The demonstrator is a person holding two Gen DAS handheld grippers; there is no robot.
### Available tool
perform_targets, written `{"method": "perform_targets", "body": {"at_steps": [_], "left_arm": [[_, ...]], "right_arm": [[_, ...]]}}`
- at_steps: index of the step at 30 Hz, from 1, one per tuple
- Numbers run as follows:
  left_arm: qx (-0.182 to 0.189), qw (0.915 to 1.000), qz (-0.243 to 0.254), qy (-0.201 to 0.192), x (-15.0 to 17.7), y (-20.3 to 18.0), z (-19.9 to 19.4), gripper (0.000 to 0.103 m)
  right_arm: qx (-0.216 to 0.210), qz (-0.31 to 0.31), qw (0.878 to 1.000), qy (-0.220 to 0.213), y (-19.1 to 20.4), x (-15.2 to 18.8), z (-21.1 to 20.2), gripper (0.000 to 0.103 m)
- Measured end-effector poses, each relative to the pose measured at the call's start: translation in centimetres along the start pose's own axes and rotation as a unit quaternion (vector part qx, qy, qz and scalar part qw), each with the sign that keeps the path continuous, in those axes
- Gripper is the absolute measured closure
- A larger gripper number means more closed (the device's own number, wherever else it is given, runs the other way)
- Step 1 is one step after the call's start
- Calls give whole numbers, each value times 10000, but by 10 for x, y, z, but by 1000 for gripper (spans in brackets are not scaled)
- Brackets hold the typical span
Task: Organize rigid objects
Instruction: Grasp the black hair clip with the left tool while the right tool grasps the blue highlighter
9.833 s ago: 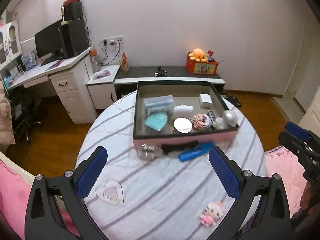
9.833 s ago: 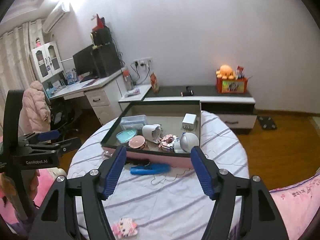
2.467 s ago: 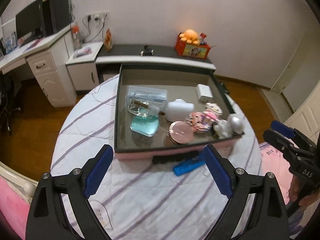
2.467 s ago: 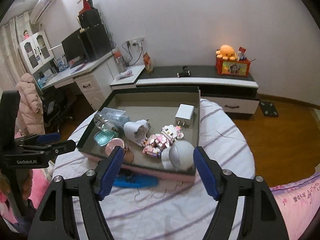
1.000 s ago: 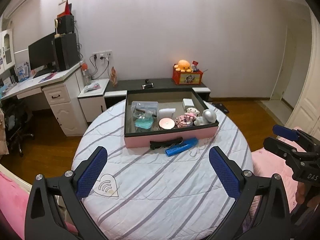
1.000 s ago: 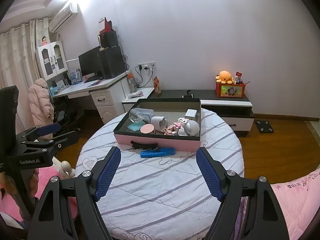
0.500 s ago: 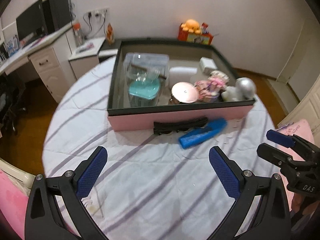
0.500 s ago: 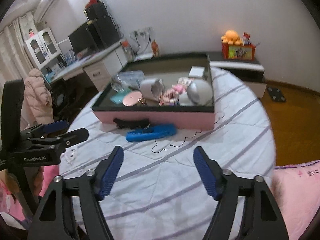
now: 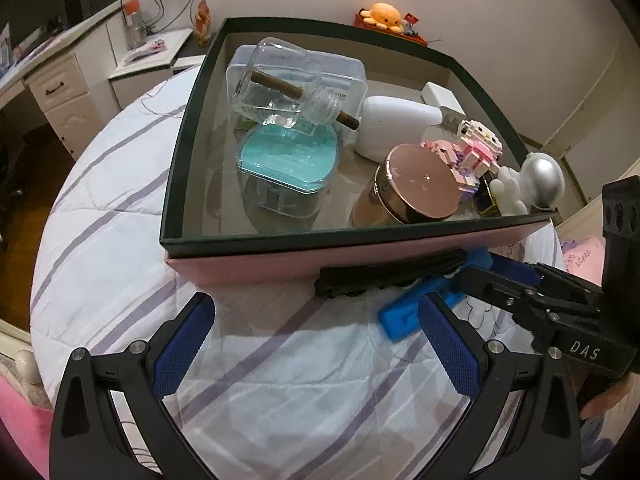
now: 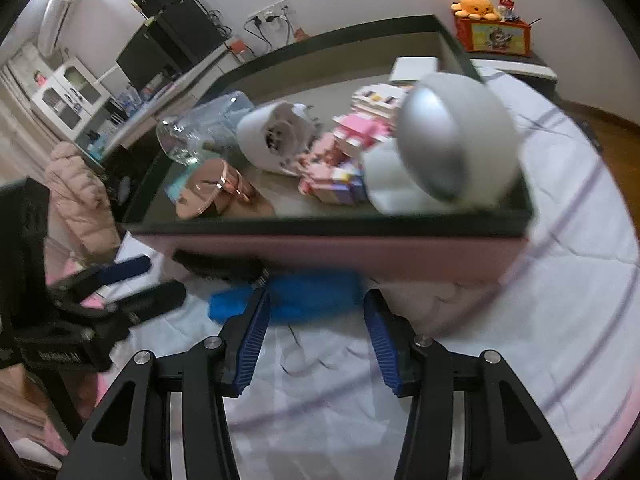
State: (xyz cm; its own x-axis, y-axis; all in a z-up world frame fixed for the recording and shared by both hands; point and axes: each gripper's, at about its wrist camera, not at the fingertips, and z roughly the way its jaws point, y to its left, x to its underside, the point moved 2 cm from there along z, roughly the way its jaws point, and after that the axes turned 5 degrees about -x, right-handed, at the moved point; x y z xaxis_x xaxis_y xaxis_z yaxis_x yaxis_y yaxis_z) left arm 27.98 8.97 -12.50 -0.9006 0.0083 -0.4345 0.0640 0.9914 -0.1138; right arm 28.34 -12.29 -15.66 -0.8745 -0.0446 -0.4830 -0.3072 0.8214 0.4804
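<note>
A pink box (image 9: 256, 258) with a dark green rim stands on the round striped table. It holds a glass bottle (image 9: 288, 84), a teal case (image 9: 288, 158), a rose-gold compact (image 9: 416, 184), a pink block toy (image 9: 476, 152) and a silver-and-white ball figure (image 9: 540, 180). A black hair clip (image 9: 384, 270) and a blue object (image 9: 404, 314) lie on the cloth against the box front. My right gripper (image 10: 316, 312) is open, its fingers straddling the blue object (image 10: 308, 296). My left gripper (image 9: 316, 338) is open and empty, just short of the clip.
The box wall (image 10: 340, 252) rises right behind the blue object. In the left wrist view the right gripper (image 9: 532, 292) comes in from the right. A desk (image 9: 60, 72) and low cabinet stand beyond the table. Pink bedding (image 9: 580, 252) lies at the right.
Both grippers have dropped low and moved in towards the box front. The right gripper's fingers now stand on either side of the blue object; its view is blurred by motion.
</note>
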Motion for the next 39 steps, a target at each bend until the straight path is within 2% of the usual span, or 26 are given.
{"method": "perform_targets", "body": {"at_steps": [1,3,5,10,14,15,16,18,21,22,24,26,27,29,32,33,34,36,37,38,39], "left_arm": [[24,10000,8,13,0,-1,1,0],[81,10000,14,55,0,-2,2,0],[109,9999,12,79,-1,-6,3,0],[160,9997,19,194,-5,-20,9,0],[130,9993,61,352,-8,-33,19,0],[97,9993,78,362,-8,-35,20,0],[67,9993,93,362,-9,-37,21,0],[57,9991,54,421,-11,-38,25,0],[31,9988,-53,482,-12,-40,28,0],[44,9988,-75,487,-13,-39,28,0],[150,9986,-177,477,-13,-37,27,0],[341,9976,-398,453,-18,-29,27,0],[424,9969,-489,440,-19,-25,27,0],[571,9950,-694,429,-20,-18,27,0],[697,9926,-913,400,-21,-11,28,0],[711,9924,-924,405,-22,-10,28,0],[705,9925,-909,410,-21,-10,28,0],[630,9937,-825,431,-21,-11,29,1],[572,9944,-778,438,-23,-13,30,2],[506,9950,-735,447,-22,-15,30,6],[359,9960,-676,457,-22,-16,29,9]], "right_arm": [[13,-57,10000,-29,3,0,2,53],[-14,-249,9997,11,11,1,6,62],[-290,-239,9993,75,16,3,7,70],[-539,-345,9979,-32,16,8,-10,79],[-317,-284,9990,-151,-1,9,-28,80],[-211,-275,9992,-193,-6,9,-32,92],[72,-244,9993,-271,-13,8,-36,99],[126,-156,9995,-262,-23,6,-39,99],[35,-180,9998,-1,-28,7,-31,98],[26,-217,9998,35,-26,7,-27,95],[49,-433,9990,67,-16,9,-22,77],[-68,-655,9978,1,-7,7,-22,36],[-116,-791,9968,-77,0,4,-20,29],[-110,-982,9951,-94,8,0,-15,24],[-514,-1011,9935,115,14,1,-2,24],[-594,-1139,9914,263,19,4,5,25],[-631,-1271,9894,311,24,7,9,31],[-519,-1438,9877,331,32,9,19,45],[-453,-1469,9876,313,33,9,21,58],[-537,-1427,9878,319,32,8,21,69],[-766,-1338,9873,381,31,8,19,73]]}}
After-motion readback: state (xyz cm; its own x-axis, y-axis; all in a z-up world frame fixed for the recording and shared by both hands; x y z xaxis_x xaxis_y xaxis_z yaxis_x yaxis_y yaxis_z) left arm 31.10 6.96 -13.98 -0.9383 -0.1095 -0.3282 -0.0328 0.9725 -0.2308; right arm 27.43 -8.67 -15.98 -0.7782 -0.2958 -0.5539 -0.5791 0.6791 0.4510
